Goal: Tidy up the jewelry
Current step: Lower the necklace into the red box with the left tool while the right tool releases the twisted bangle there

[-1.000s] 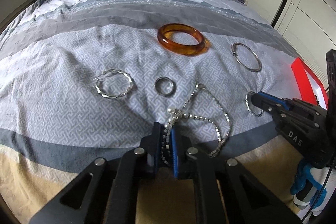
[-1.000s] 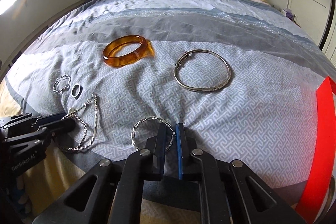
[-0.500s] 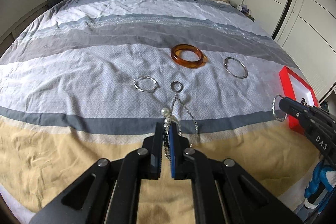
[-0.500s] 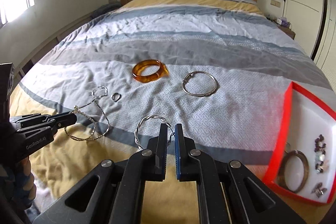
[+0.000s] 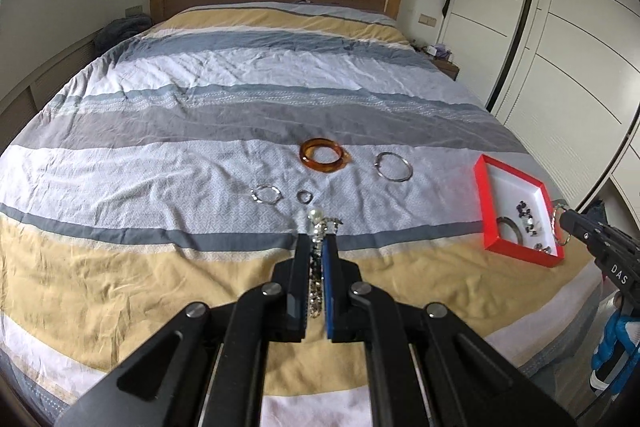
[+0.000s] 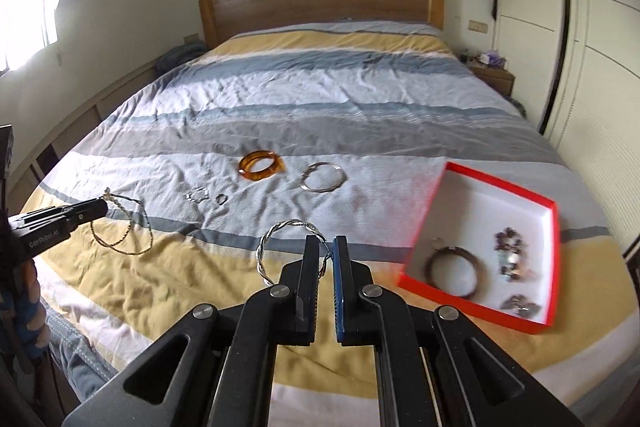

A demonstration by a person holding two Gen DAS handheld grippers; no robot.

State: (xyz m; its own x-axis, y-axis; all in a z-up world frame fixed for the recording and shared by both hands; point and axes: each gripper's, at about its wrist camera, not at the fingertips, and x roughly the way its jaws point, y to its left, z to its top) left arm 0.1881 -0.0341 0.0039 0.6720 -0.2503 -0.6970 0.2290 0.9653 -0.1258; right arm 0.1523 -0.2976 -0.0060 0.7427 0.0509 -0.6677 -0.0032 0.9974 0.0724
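Jewelry: beaded chain necklace [image 5: 318, 227] pinched in left gripper [image 5: 317, 251], twisted silver bangle [image 6: 280, 243] clamped in right gripper [image 6: 325, 255], both aloft over bed [image 6: 280, 99]; dangling loops may snag or slip short of red tray [image 6: 556, 227].

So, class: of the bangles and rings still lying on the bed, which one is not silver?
The amber bangle: translucent orange-brown and thick, while the others on the bed are thin silver hoops.

Pearl necklace [image 5: 316, 227], probably, between left tongs [image 5: 318, 247]
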